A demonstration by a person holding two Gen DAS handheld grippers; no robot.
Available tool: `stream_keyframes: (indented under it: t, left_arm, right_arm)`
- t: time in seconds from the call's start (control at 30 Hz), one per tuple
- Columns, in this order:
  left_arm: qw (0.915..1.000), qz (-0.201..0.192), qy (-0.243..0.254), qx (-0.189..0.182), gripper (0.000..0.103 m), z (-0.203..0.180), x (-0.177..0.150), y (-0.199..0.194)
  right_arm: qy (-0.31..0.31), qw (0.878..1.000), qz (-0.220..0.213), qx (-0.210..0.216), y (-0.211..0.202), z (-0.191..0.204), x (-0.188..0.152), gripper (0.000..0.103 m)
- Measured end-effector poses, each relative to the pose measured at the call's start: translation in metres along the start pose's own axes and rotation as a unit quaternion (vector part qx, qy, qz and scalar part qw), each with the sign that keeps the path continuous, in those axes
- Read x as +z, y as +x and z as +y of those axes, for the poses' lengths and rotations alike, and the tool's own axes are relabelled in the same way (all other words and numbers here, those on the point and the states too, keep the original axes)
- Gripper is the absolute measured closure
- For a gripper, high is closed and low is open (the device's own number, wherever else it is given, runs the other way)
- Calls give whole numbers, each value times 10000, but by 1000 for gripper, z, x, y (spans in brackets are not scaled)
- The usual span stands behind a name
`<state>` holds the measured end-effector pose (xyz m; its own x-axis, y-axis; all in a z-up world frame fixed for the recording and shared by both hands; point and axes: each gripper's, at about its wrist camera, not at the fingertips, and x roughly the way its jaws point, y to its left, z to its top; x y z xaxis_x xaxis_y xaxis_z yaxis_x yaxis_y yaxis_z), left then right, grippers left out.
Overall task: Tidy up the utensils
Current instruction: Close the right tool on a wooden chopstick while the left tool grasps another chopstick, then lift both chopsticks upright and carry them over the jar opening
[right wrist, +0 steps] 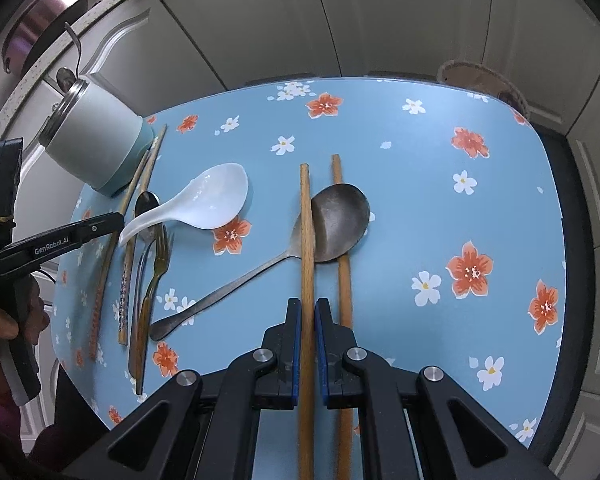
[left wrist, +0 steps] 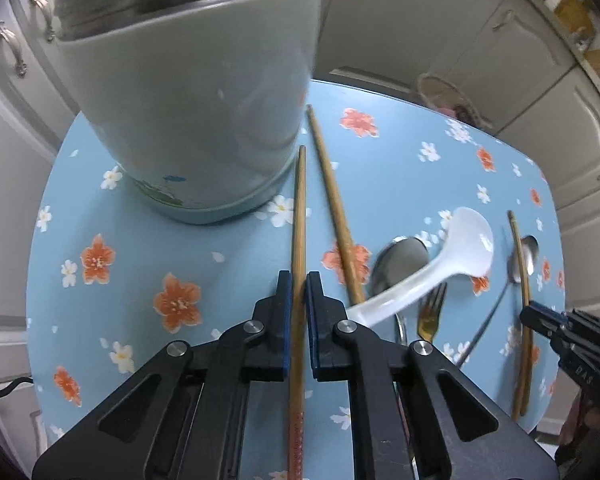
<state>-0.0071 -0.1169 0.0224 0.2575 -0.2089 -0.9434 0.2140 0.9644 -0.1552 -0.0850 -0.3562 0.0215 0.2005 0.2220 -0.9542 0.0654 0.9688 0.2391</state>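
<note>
My left gripper is shut on a wooden chopstick that points at the pale green jar just ahead. A second chopstick lies beside it on the table. My right gripper is shut on another wooden chopstick that crosses the large metal spoon; its twin lies to the right, under the spoon bowl. A white ceramic spoon, a fork and a small metal spoon lie between the grippers. The jar also shows in the right wrist view.
The blue flowered table is small and rounded, with white cabinets close behind it. A woven round item sits at its far right edge. The left gripper's body shows at the left in the right wrist view.
</note>
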Motion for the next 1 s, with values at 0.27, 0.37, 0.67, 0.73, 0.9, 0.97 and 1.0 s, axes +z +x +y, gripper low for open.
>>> stream_keyframes:
  t: [0.27, 0.37, 0.67, 0.73, 0.9, 0.97, 1.0]
  left_arm:
    - [9969, -501, 72, -601, 98, -6, -20, -44]
    - [9928, -770, 173, -902, 98, -11, -26, -67]
    - [9853, -1220, 233, -1177, 98, -9, -37, -108]
    - [9837, -1341, 249, -1172, 98, -6, -39, -121]
    - [9792, -1606, 246, -1212, 98, -7, -34, -144]
    - [9778, -1701, 228, -1205, 98, -2, -34, -156]
    - [9768, -1759, 209, -1201, 98, 1, -32, -161]
  right_arm:
    - [17, 9986, -361, 387, -36, 14, -2, 97]
    - [10, 9975, -525, 471, -51, 22, -3, 97]
    - [-294, 9940, -844, 629, -81, 57, 0, 97]
    - [-366, 9934, -882, 628, -86, 64, 2, 97]
    - [-599, 9908, -1048, 618, -102, 87, 18, 97]
    - [-680, 9893, -1143, 601, -109, 95, 27, 97]
    - [-706, 9886, -1183, 611, -112, 100, 31, 97]
